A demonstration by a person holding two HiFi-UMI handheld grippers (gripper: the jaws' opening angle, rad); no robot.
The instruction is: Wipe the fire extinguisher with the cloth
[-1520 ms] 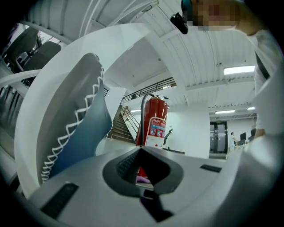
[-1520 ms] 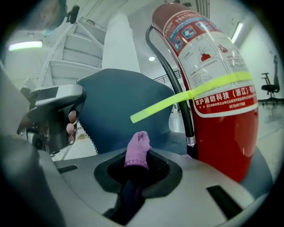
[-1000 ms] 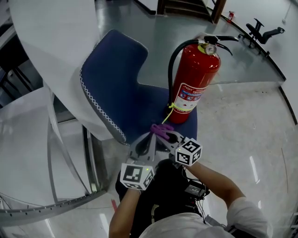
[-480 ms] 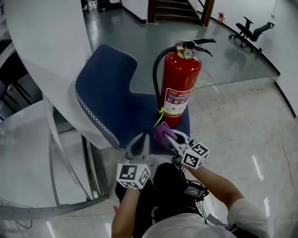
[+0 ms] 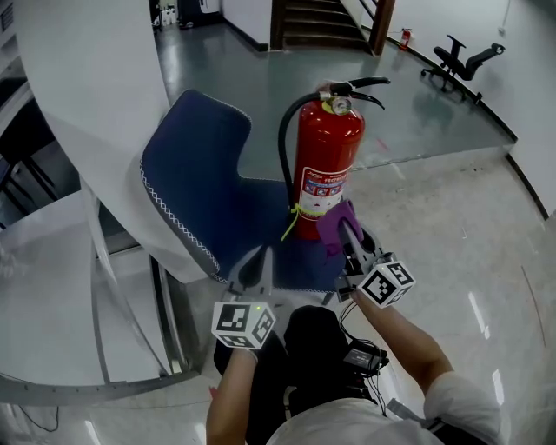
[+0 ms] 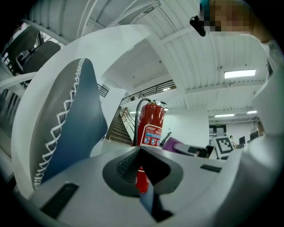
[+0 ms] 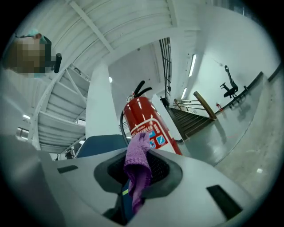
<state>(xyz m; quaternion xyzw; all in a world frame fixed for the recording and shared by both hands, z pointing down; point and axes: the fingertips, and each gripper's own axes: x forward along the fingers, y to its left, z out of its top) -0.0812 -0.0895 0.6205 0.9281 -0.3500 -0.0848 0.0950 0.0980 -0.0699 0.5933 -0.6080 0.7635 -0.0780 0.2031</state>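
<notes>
A red fire extinguisher (image 5: 326, 165) with a black hose and handle stands upright on the seat of a blue chair (image 5: 195, 178). My right gripper (image 5: 341, 233) is shut on a purple cloth (image 5: 334, 222), which it holds against the lower right side of the cylinder, by the label. The right gripper view shows the cloth (image 7: 138, 166) hanging from the jaws, with the extinguisher (image 7: 146, 119) just behind. My left gripper (image 5: 259, 261) hangs shut and empty over the seat's front edge, short of the extinguisher (image 6: 150, 126).
The chair's white shell (image 5: 95, 104) curves up at the left. A white curved table (image 5: 43, 269) stands beside it. A black office chair (image 5: 456, 56) and stairs (image 5: 313, 17) are far behind on the glossy floor.
My right gripper has carried the cloth up and to the right, from the seat's front to the extinguisher's lower right side. The left gripper has hardly moved.
</notes>
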